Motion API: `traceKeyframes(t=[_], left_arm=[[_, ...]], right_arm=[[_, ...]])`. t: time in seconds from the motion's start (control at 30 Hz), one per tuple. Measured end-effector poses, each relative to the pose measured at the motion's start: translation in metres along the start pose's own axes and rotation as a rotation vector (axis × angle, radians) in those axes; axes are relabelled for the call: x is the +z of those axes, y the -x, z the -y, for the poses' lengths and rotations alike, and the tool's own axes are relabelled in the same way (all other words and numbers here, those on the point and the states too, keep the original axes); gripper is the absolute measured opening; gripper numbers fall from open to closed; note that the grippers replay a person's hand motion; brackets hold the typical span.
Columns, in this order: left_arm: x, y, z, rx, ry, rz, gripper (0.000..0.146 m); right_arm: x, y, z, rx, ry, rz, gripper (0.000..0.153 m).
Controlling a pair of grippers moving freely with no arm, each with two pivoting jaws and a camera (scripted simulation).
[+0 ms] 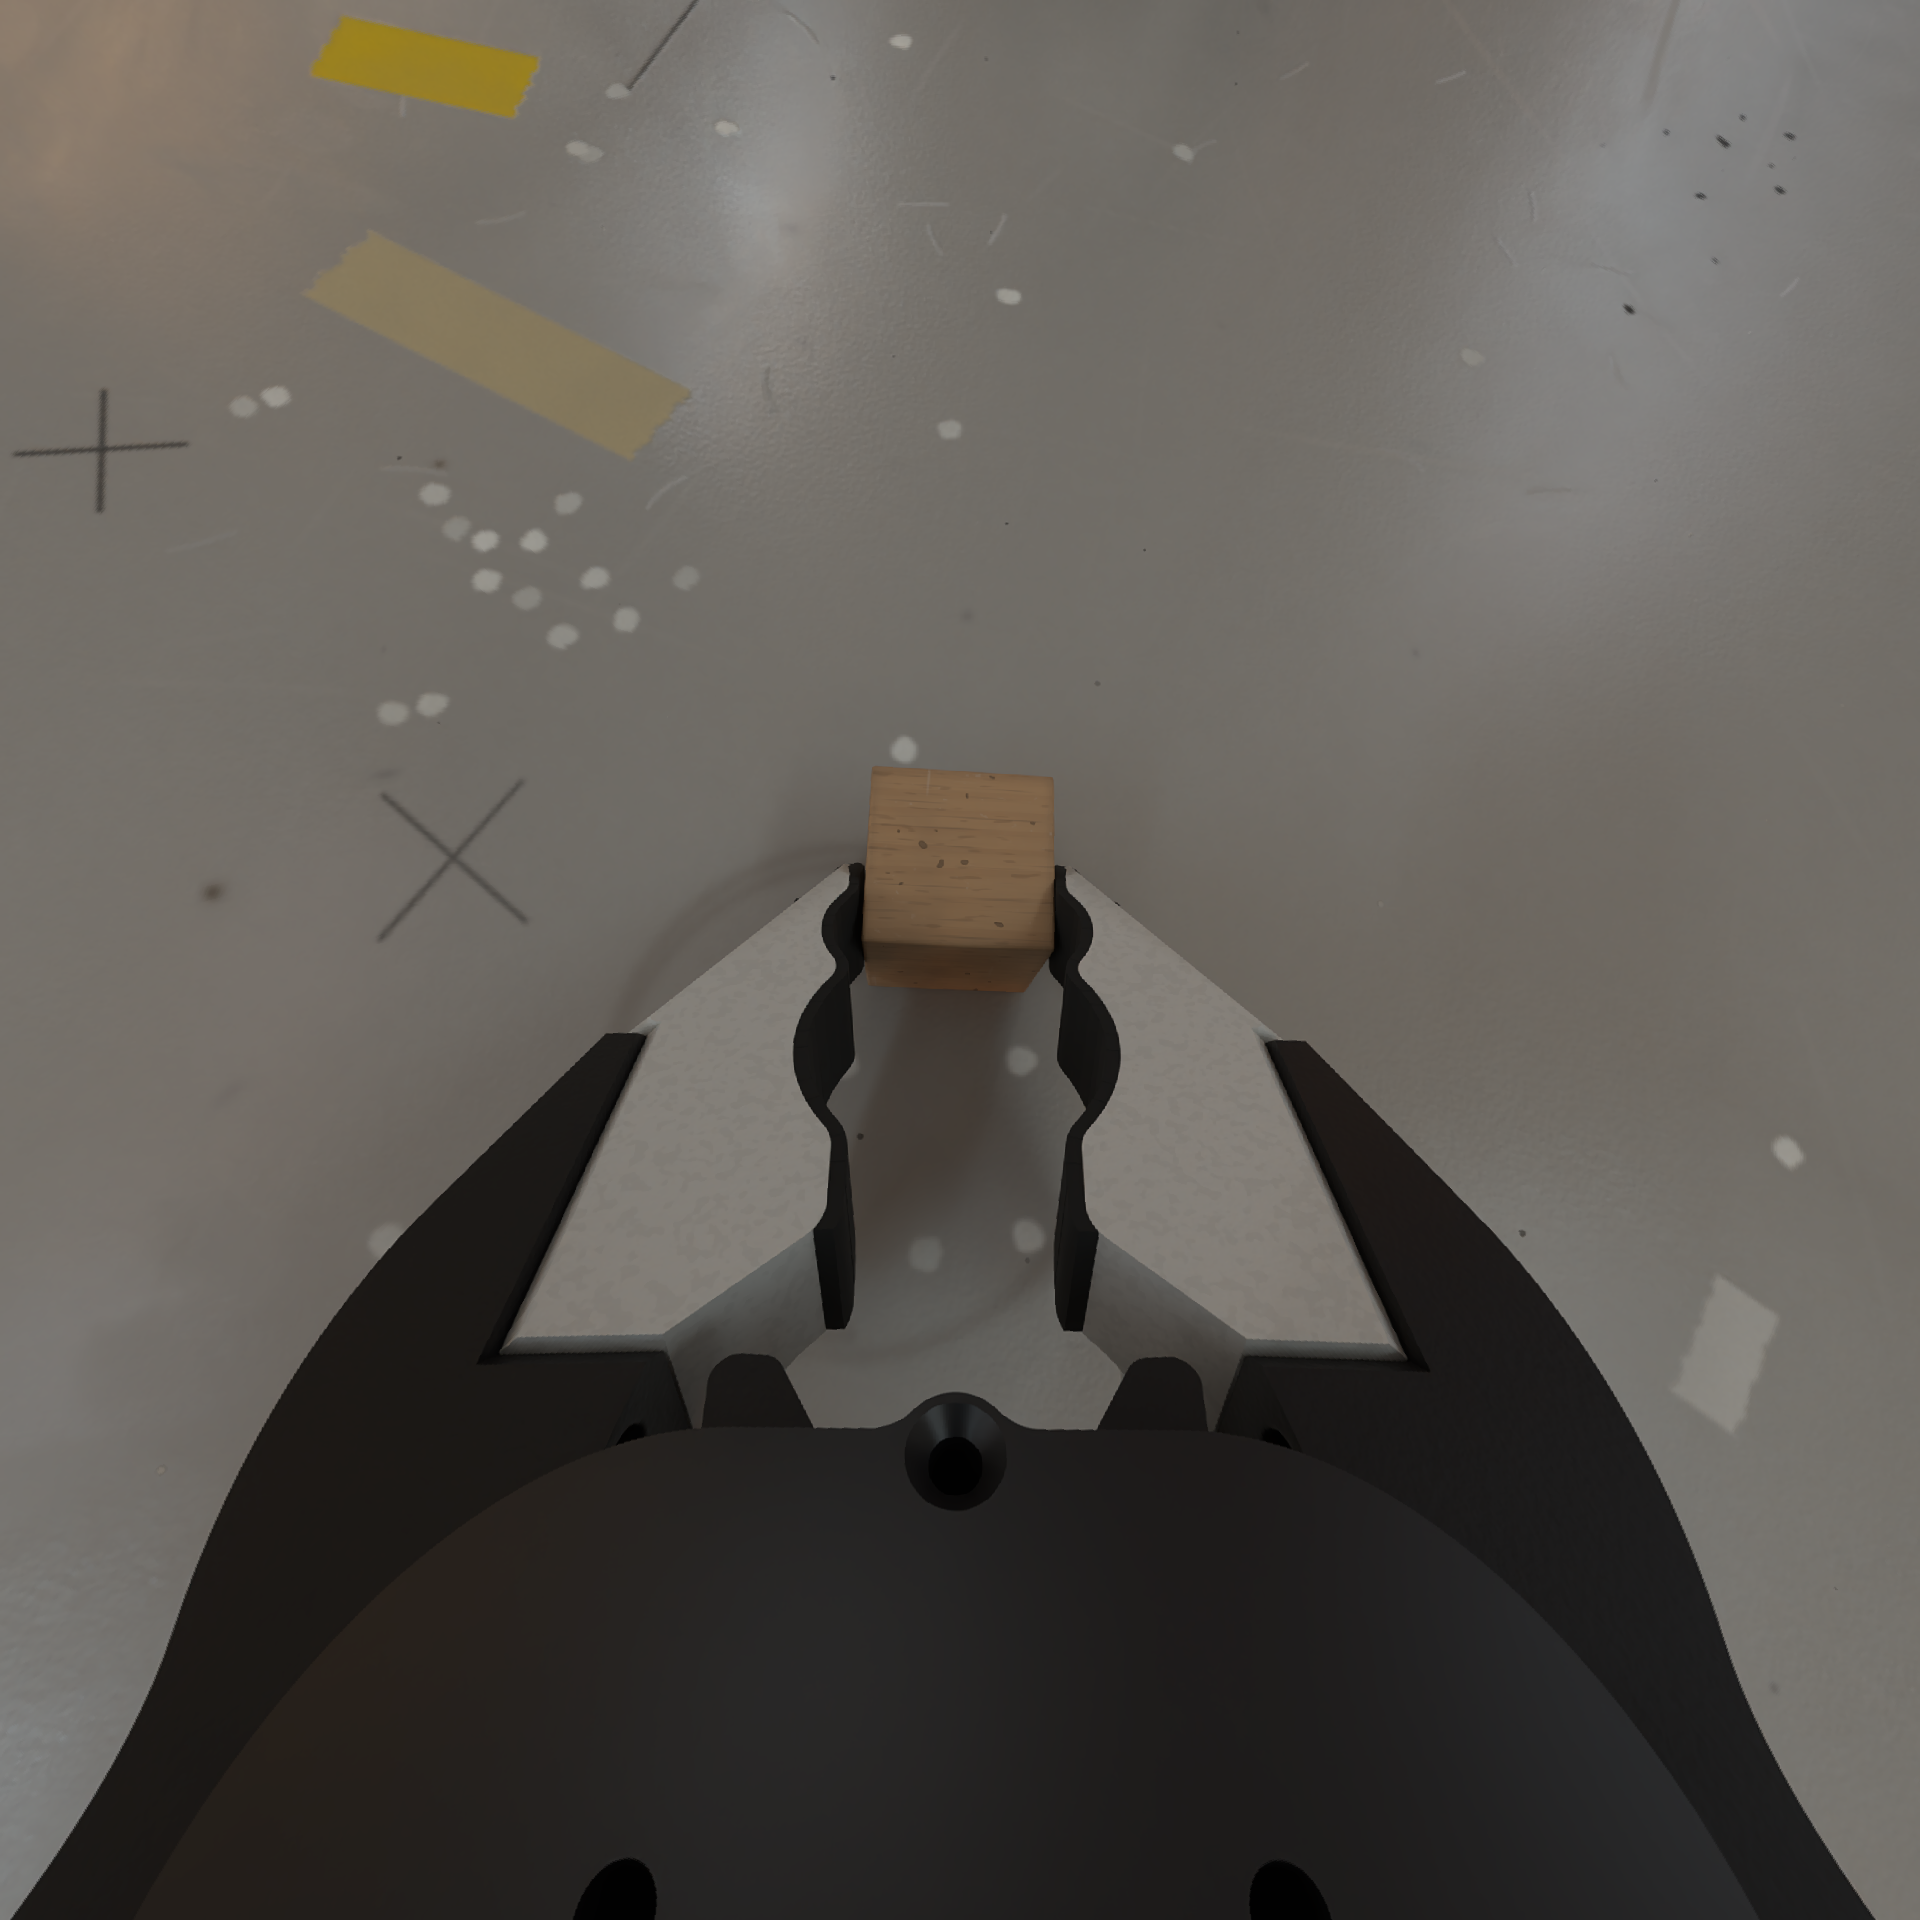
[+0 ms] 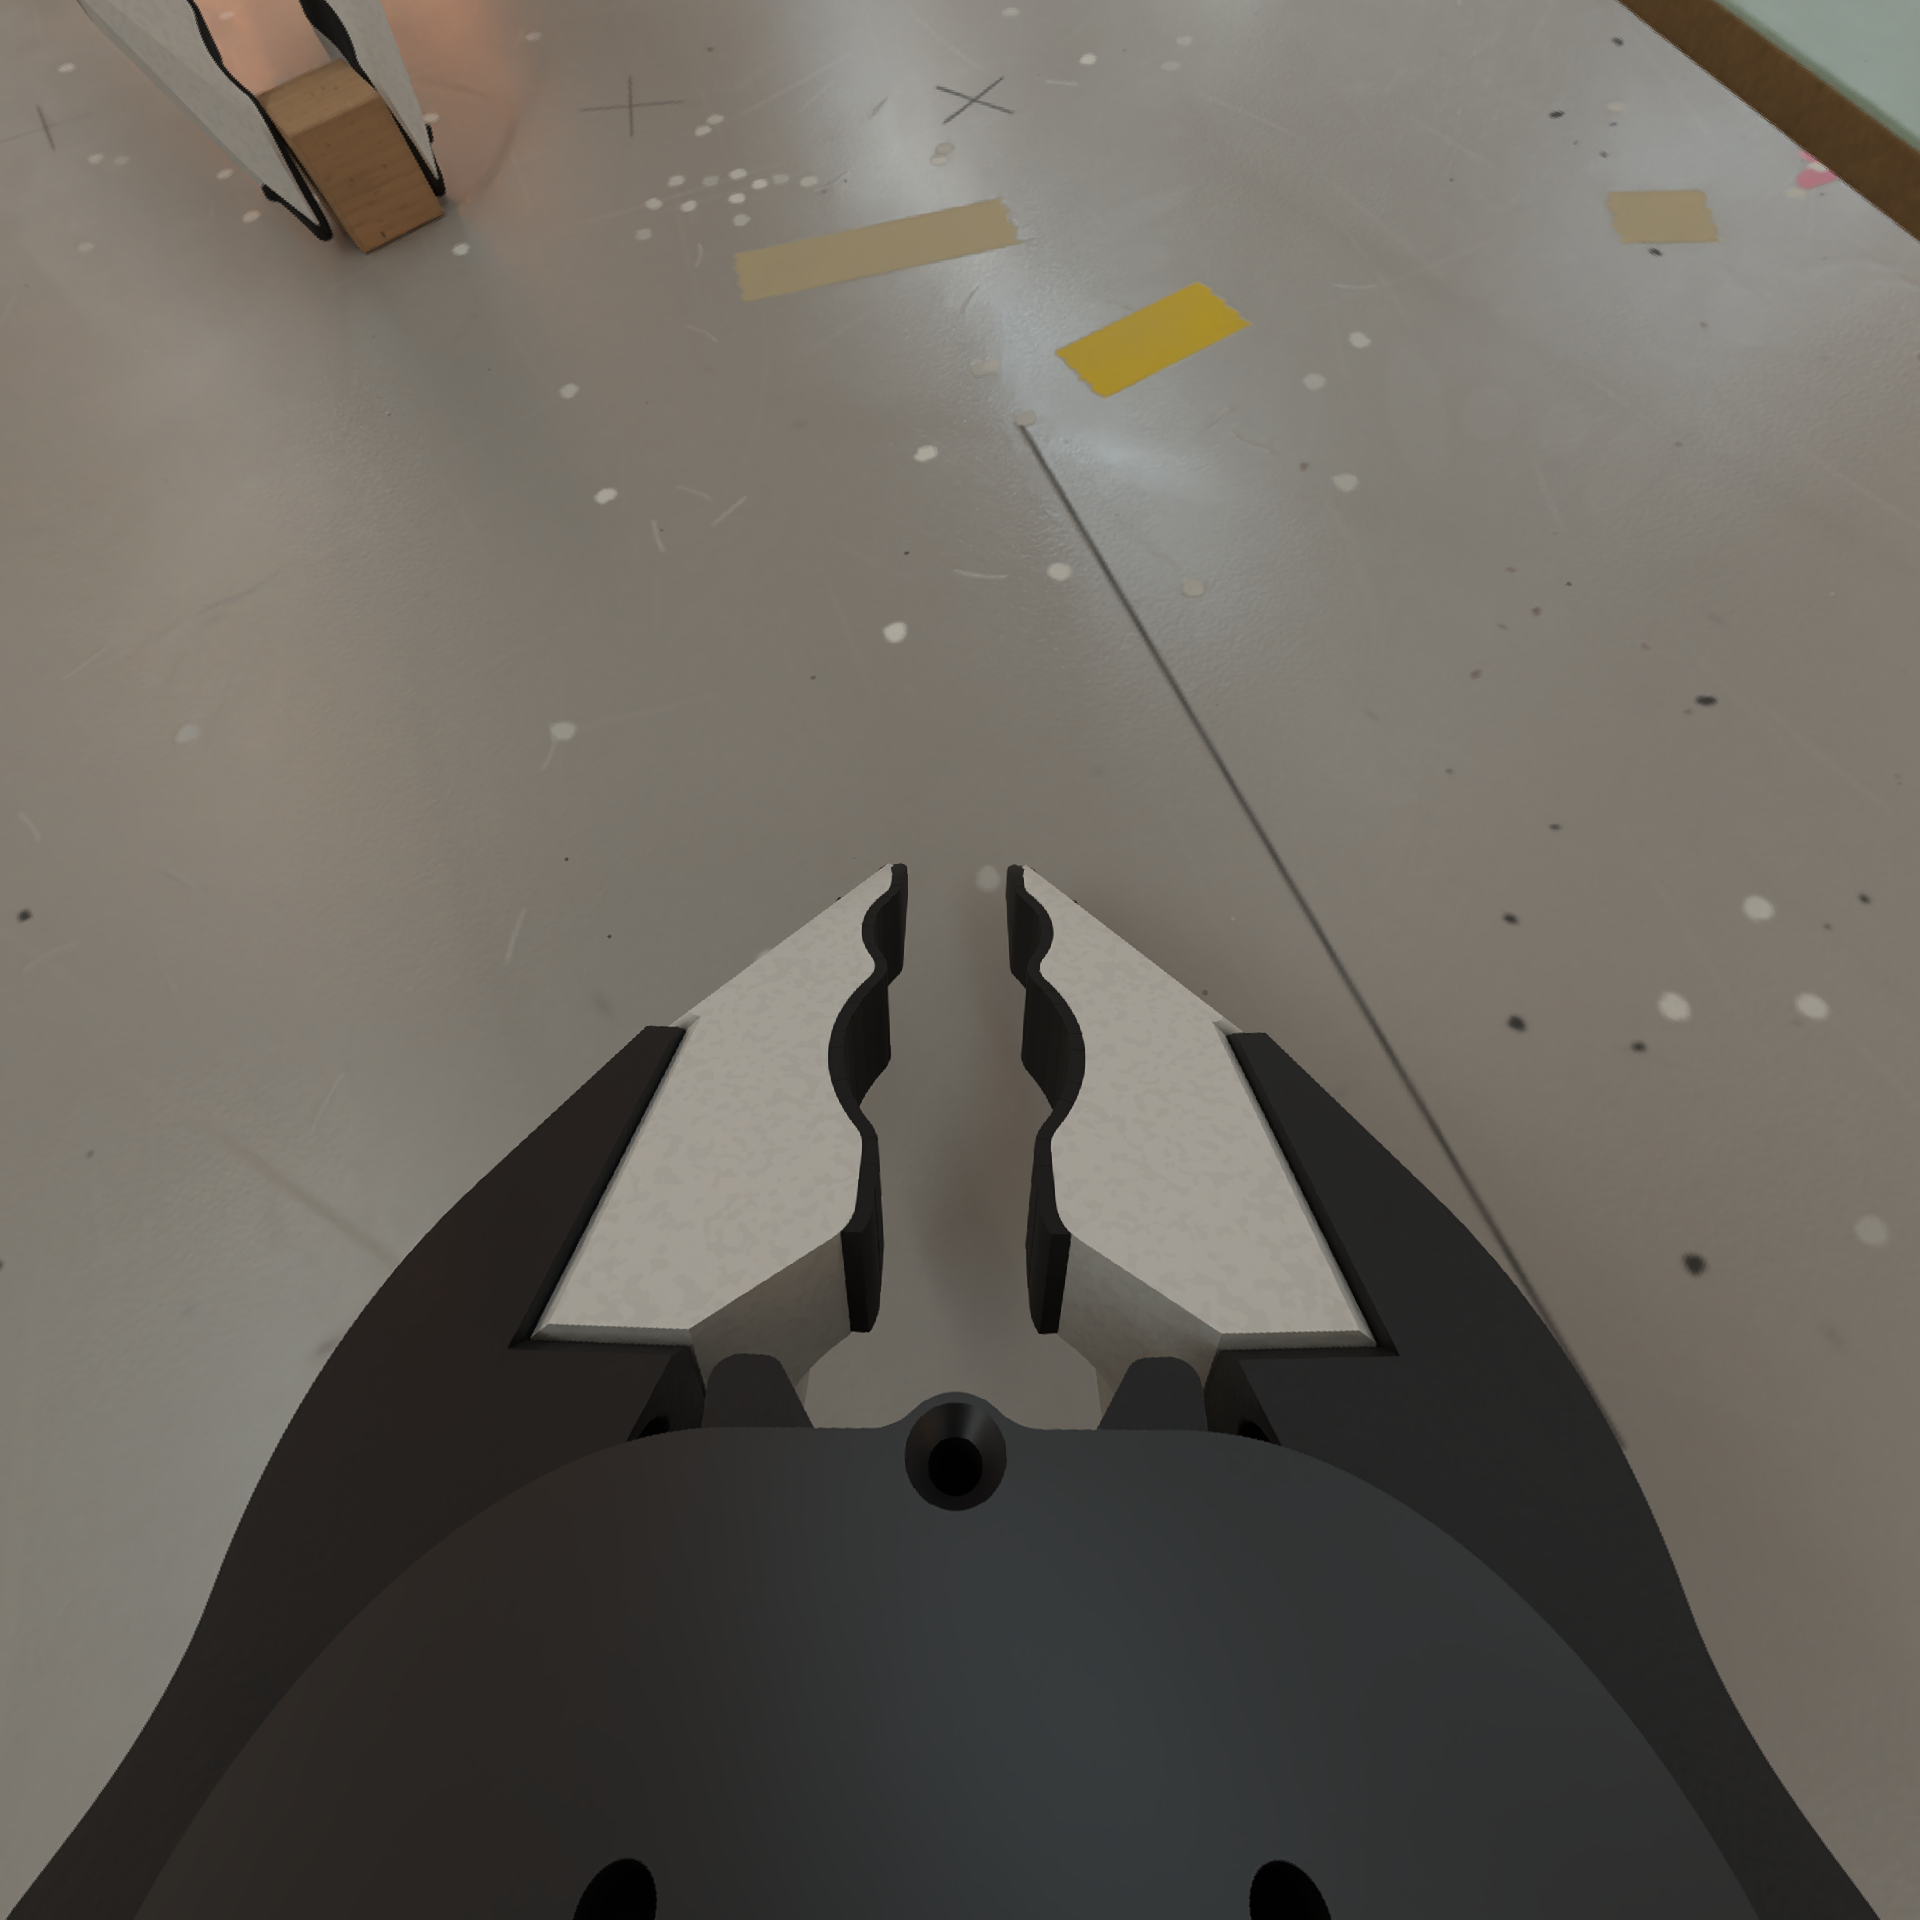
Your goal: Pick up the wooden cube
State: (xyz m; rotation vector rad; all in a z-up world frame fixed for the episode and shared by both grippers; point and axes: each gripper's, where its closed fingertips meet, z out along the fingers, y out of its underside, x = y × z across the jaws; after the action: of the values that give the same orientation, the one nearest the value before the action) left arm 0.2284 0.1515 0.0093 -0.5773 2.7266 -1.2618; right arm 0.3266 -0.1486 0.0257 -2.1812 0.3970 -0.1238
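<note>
Left gripper (image 1: 956,883) is clamping the wooden cube (image 1: 954,878) at its fingertips; right gripper (image 2: 956,883) is hovering slightly parted, gripping nothing, above the table (image 2: 623,623).

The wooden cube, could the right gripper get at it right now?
Probably not: the left gripper is shut on the wooden cube, its fingers covering two sides, while the right gripper sits well away across the table.

No legible writing anywhere.
</note>
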Motion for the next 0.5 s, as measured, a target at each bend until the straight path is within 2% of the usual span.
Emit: traceKeyframes(t=[0.5], left_arm=[[0.0001, -0.0002, 0.0, 0.0, -0.001, 0.003, 0.035]], right_arm=[[0.0005, -0.0028, 0.0017, -0.008, -0.005, -0.009, 0.019]])
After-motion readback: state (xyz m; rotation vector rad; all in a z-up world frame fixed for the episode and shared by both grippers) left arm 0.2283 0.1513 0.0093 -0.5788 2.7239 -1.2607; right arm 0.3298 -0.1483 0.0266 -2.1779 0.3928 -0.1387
